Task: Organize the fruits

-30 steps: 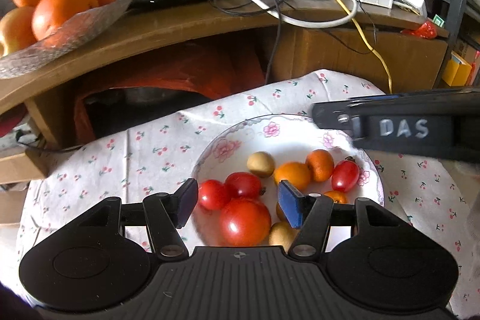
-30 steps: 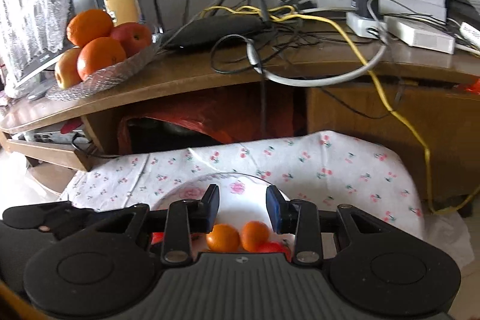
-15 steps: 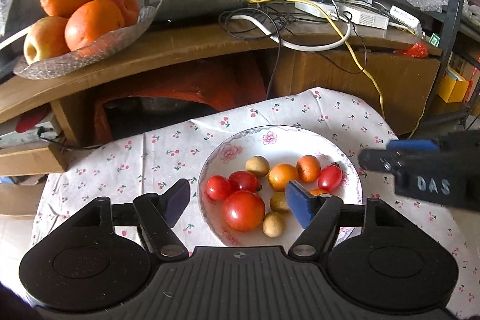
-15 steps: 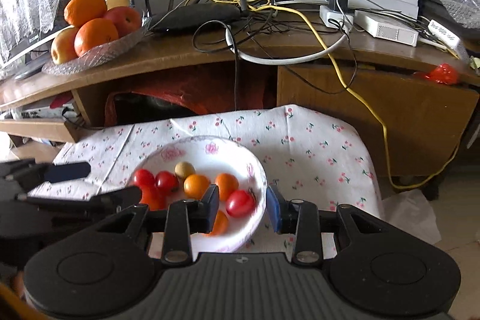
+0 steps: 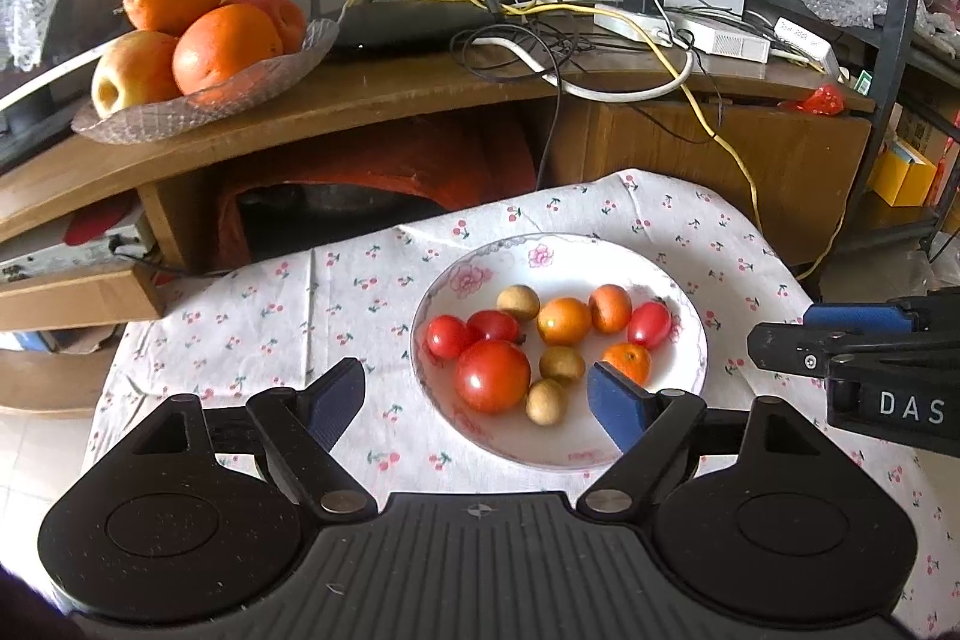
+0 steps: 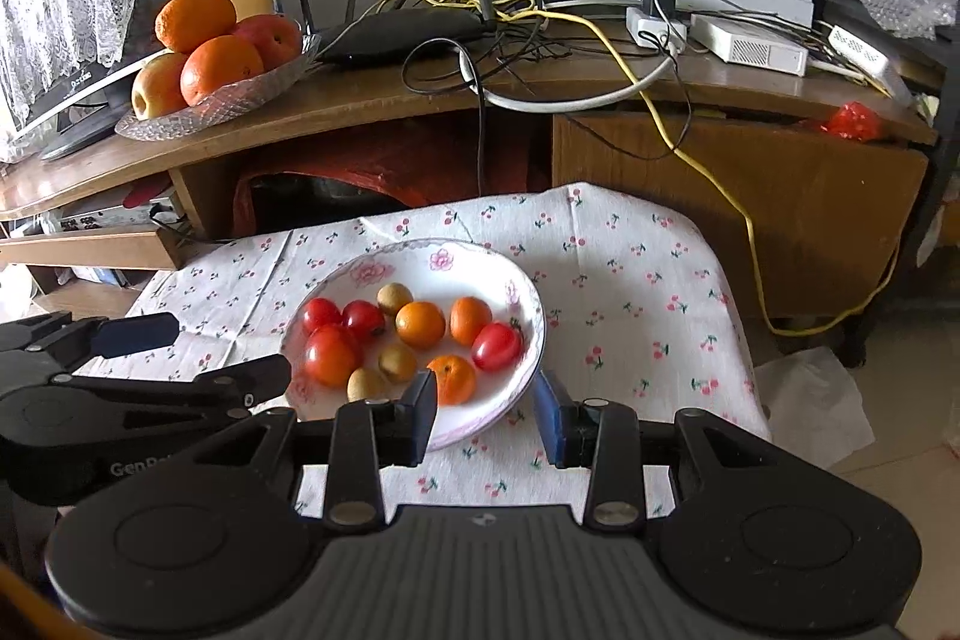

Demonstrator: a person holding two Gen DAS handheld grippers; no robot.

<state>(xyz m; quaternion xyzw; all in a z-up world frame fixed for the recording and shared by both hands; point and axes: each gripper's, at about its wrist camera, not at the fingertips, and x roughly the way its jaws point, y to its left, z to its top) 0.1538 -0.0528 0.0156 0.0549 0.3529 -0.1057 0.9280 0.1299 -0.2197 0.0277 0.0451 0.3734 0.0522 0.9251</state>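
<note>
On the table (image 5: 252, 316), which is draped in a white cloth printed with small cherries, we see a white plate (image 5: 576, 262) with pink flowers on its rim, and all the small fruits lie together in it. We count one large tomato (image 5: 492, 375) toward the near left, two small tomatoes (image 5: 447, 336) just behind it, an oval red tomato (image 5: 648, 323) at the far right, three small oranges (image 5: 563, 320), and three small tan round fruits (image 5: 519, 302) scattered among them. Our left gripper (image 5: 477, 400) hangs above the plate's near edge with its fingers spread wide and nothing between them; one blue pad sits over the cloth to the left of the plate, the other over the plate's near right part. Our right gripper (image 6: 485, 415) hovers at the plate's near right rim, its fingers parted more narrowly and also empty, one pad over the plate just beside the nearest orange (image 6: 453, 378) and the other over the cloth. From the left wrist view we see the right gripper enter at the right edge, well to the side of the plate. Behind the table, on a curved wooden shelf (image 6: 372, 100), a glass dish (image 6: 240, 94) holds large oranges and apples, beside a black router (image 6: 402, 31) and tangled cables.
</note>
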